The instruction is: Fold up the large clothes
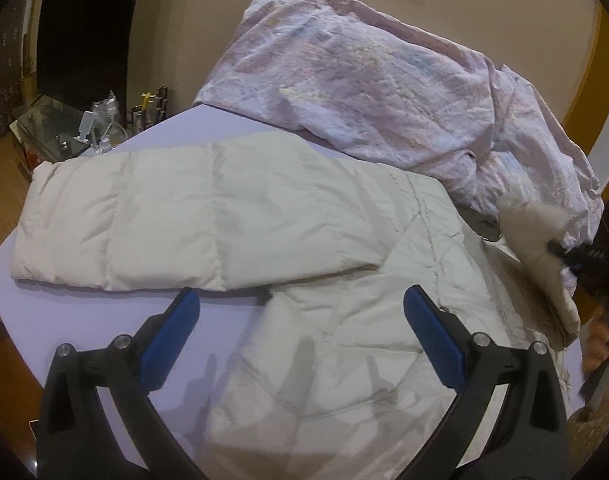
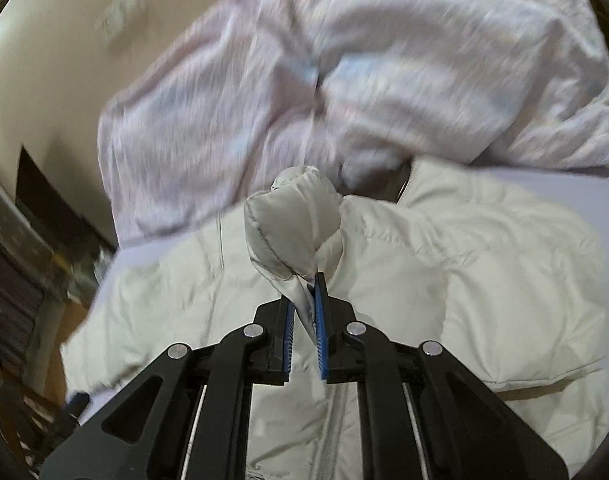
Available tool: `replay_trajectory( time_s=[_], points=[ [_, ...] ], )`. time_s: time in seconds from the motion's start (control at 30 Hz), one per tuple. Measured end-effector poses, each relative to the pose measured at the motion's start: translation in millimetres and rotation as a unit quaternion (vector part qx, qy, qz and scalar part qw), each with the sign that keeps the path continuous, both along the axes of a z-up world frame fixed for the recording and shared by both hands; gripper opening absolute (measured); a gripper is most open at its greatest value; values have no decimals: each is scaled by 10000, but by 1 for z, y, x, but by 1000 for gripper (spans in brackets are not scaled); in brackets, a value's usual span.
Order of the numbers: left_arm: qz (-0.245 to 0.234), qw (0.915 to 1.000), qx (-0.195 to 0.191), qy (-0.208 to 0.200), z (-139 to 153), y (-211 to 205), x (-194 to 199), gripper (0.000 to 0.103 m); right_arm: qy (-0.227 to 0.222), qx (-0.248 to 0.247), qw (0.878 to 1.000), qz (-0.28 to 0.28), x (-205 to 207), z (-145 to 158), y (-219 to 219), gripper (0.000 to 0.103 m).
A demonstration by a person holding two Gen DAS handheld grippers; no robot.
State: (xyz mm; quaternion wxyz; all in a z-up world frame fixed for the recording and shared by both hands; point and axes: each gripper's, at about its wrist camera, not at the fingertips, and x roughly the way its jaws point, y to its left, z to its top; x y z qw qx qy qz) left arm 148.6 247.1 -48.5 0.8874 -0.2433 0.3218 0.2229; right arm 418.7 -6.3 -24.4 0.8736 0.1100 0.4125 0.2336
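A cream puffer jacket (image 1: 324, 280) lies spread on a lilac bed sheet (image 1: 64, 320), with one sleeve (image 1: 144, 224) stretched out to the left. My left gripper (image 1: 302, 302) is open and empty, just above the jacket's body by the armpit. My right gripper (image 2: 306, 292) is shut on the cuff of the other sleeve (image 2: 292, 220) and holds it lifted above the jacket's body (image 2: 464, 280). In the left wrist view the right gripper (image 1: 560, 256) shows at the far right with the raised sleeve (image 1: 532, 236).
A crumpled pale pink quilt (image 1: 364, 80) lies on the far side of the bed against the wall; it also shows in the right wrist view (image 2: 344, 72). A bedside table (image 1: 56, 128) with small items stands off the left corner.
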Motion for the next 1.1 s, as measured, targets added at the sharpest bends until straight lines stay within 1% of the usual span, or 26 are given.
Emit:
replay_trajectory(
  time_s=[0.07, 0.13, 0.17, 0.2, 0.23, 0.3, 0.37, 0.4, 0.43, 0.47, 0.53, 0.57, 0.6, 0.67, 0.7, 0.77, 0.83, 0.9, 1.0, 1.07, 1.1],
  points=[
    [45, 10000, -27, 11, -1, 5, -4, 101, 171, -277, 9994, 135, -1, -19, 16, 10],
    [108, 9999, -48, 35, -3, 10, -8, 101, 247, -837, 9956, 348, -6, -37, 34, 14],
    [139, 9999, -67, 52, -4, 13, -10, 101, 218, -1282, 9905, 448, -12, -46, 46, 15],
    [168, 9998, -90, 68, -6, 16, -12, 101, 204, -1499, 9871, 524, -15, -50, 52, 23],
    [190, 9997, -112, 80, -7, 18, -13, 101, 196, -1698, 9832, 647, -19, -54, 58, 45],
    [225, 9996, -163, 92, -9, 22, -18, 101, 176, -1723, 9802, 957, -32, -58, 65, 69],
    [264, 9994, -193, 102, -11, 25, -22, 101, -40, -1844, 9772, 1055, -44, -54, 70, 67],
    [276, 9993, -208, 107, -11, 26, -24, 101, -206, -1810, 9769, 1117, -50, -46, 70, 57],
    [289, 9993, -223, 111, -12, 27, -25, 101, -283, -1640, 9795, 1133, -53, -39, 68, 48],
    [315, 9991, -245, 120, -13, 30, -28, 101, -302, -1493, 9824, 1078, -51, -33, 64, 46],
    [384, 9988, -282, 147, -15, 33, -31, 101, -375, -1111, 9906, 712, -43, -19, 49, 44],
    [422, 9985, -328, 153, -17, 36, -34, 101, -389, -1054, 9925, 488, -35, -16, 42, 43],
    [435, 9983, -349, 151, -18, 38, -34, 101, -316, -1017, 9941, 193, -25, -17, 33, 41],
    [497, 9978, -392, 171, -20, 42, -39, 101, -27, -958, 9953, -103, -8, -26, 22, 39],
    [531, 9976, -411, 182, -22, 44, -40, 101, 72, -961, 9952, -147, -5, -33, 21, 38],
    [614, 9967, -495, 201, -25, 51, -44, 101, 306, -1024, 9942, -107, 4, -47, 25, 38],
    [687, 9956, -598, 207, -29, 57, -47, 100, 432, -1165, 9922, 56, 1, -59, 36, 38],
    [793, 9938, -752, 211, -33, 66, -50, 97, 386, -1540, 9872, 163, 2, -70, 53, 38],
    [937, 9908, -954, 201, -38, 78, -54, 95, 203, -1885, 9817, 187, -1, -76, 65, 38],
    [1037, 9888, -1056, 177, -41, 85, -56, 93, 152, -1969, 9800, 232, -4, -76, 67, 38],
    [1118, 9868, -1162, 149, -43, 90, -58, 91, 153, -1936, 9807, 242, -4, -75, 65, 38]
  ],
)
